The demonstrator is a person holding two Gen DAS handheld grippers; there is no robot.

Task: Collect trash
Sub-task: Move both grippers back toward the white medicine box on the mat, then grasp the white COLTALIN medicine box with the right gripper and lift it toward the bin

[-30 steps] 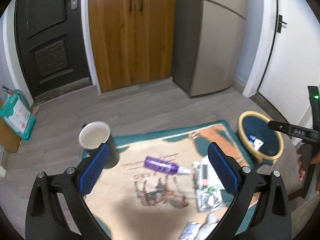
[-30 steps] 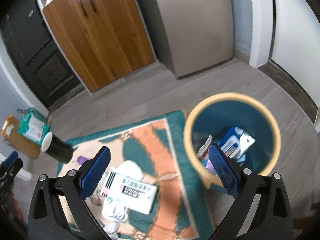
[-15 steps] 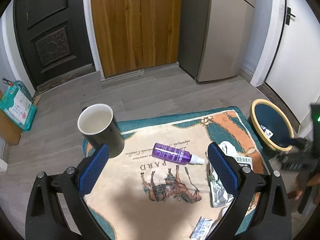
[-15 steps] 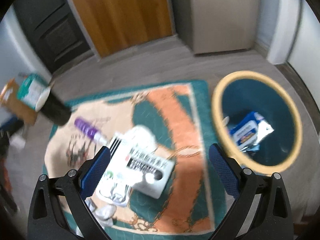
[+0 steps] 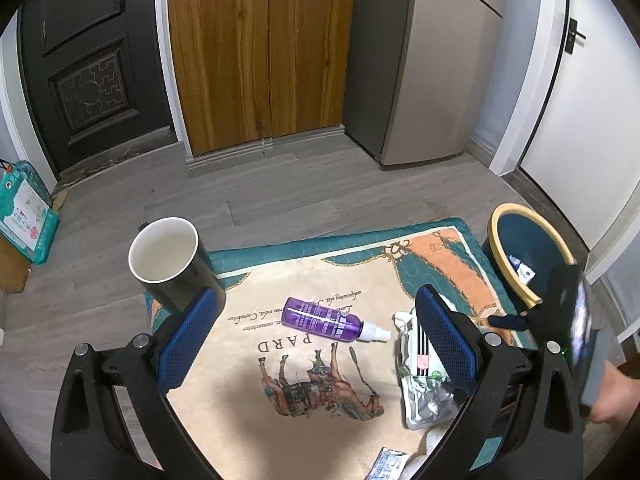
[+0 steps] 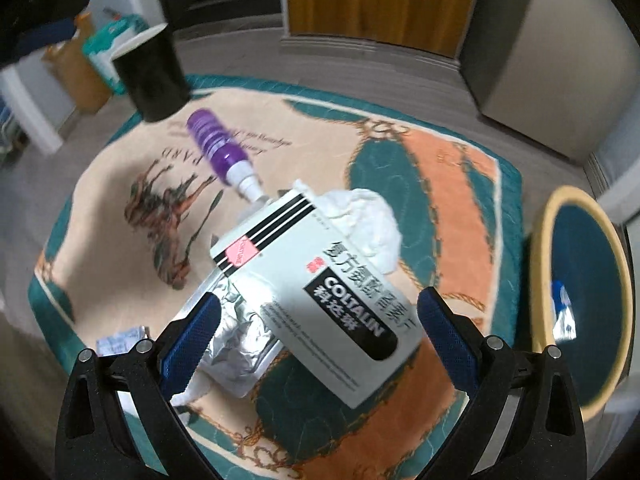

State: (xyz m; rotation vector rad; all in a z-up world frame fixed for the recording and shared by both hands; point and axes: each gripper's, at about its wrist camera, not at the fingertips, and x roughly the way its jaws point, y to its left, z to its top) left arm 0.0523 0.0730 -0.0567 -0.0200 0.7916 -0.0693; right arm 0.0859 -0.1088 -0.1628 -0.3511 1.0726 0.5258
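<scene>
Trash lies on a patterned rug (image 5: pixel 320 392) (image 6: pixel 448 168). A purple spray bottle (image 5: pixel 326 317) (image 6: pixel 220 150) lies on its side mid-rug. A white medicine box (image 6: pixel 320 296) (image 5: pixel 420 350) rests over a silver foil pouch (image 6: pixel 236 340) (image 5: pixel 424 400) and a crumpled white tissue (image 6: pixel 368 220). A small sachet (image 5: pixel 386 464) (image 6: pixel 118 340) lies at the rug's near edge. The blue bin with a yellow rim (image 5: pixel 520 256) (image 6: pixel 576 304) holds a wrapper. My right gripper (image 6: pixel 318 344) hangs open just above the medicine box. My left gripper (image 5: pixel 316 340) is open over the rug near the bottle, holding nothing.
A black mug with a white inside (image 5: pixel 170 260) (image 6: pixel 150 76) stands at the rug's far left corner. Wooden cupboard doors (image 5: pixel 260 52), a dark door (image 5: pixel 88 64) and a fridge (image 5: pixel 432 60) line the back. A green packet (image 5: pixel 24 212) leans at the left wall.
My right gripper has swung left from over the bin and dropped low over the medicine box. The left view has pulled back a little and steadied over the rug; both stay open.
</scene>
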